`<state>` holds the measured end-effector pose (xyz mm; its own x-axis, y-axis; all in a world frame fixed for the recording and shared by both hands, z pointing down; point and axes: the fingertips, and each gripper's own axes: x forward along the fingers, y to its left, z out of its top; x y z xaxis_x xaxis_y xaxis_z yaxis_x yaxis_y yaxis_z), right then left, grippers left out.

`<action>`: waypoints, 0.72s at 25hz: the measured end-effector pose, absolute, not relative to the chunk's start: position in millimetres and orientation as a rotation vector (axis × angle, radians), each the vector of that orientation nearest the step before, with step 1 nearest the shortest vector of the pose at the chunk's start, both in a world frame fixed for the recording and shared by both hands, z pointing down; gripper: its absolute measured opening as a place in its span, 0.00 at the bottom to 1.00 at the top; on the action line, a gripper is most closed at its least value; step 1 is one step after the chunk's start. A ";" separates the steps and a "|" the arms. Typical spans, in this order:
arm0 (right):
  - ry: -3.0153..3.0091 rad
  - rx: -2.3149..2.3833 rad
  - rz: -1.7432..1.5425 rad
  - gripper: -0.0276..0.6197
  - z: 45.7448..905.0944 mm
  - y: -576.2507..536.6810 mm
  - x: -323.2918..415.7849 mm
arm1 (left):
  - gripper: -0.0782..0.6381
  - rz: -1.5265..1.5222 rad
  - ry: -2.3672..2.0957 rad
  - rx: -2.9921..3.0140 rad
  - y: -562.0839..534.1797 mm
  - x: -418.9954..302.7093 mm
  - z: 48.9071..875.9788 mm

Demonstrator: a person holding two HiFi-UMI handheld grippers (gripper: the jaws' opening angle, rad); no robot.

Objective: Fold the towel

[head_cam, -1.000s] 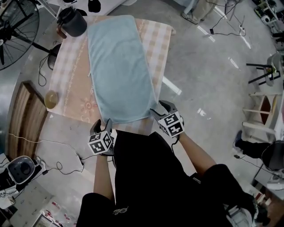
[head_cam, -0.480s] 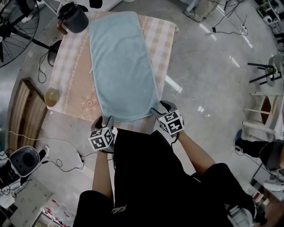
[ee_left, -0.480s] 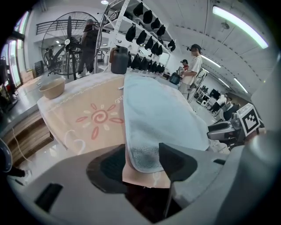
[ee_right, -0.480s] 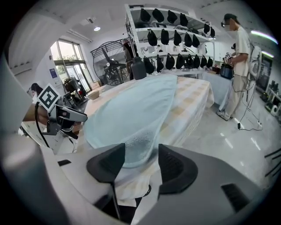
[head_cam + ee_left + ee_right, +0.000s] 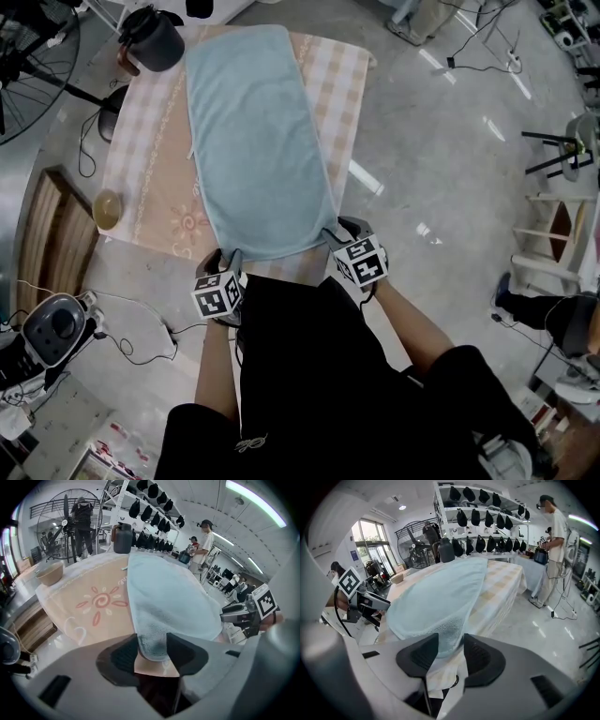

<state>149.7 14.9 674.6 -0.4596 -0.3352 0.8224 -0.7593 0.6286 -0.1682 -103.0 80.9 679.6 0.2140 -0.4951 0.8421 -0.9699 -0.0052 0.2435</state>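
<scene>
peach-and-cream checked cloth covers the table [image 5: 150, 169], and the pale blue towel [image 5: 258, 141] lies flat along it, its far end up by the dark jug [image 5: 150, 42] and its near edge at the table's lip in front of you. expect it to be light, soft and limp: it should sag and drag rather than hold a shape, so take it by the two near corners and lift them evenly. only the head view shows you the whole length and that it lies smooth. the gripper views show what the marker cubes hide there: your left gripper [image 5: 152, 652] and right gripper [image 5: 450, 651] have just been closing, each with a near corner between its pads, the jaws narrowed around the terry but, as i read it, not yet pinching.
</scene>
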 end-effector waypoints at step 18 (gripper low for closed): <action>-2.072 0.846 0.650 0.07 663.2 35.9 153.7 | 0.16 0.793 -1.390 1.670 107.4 -100.9 679.4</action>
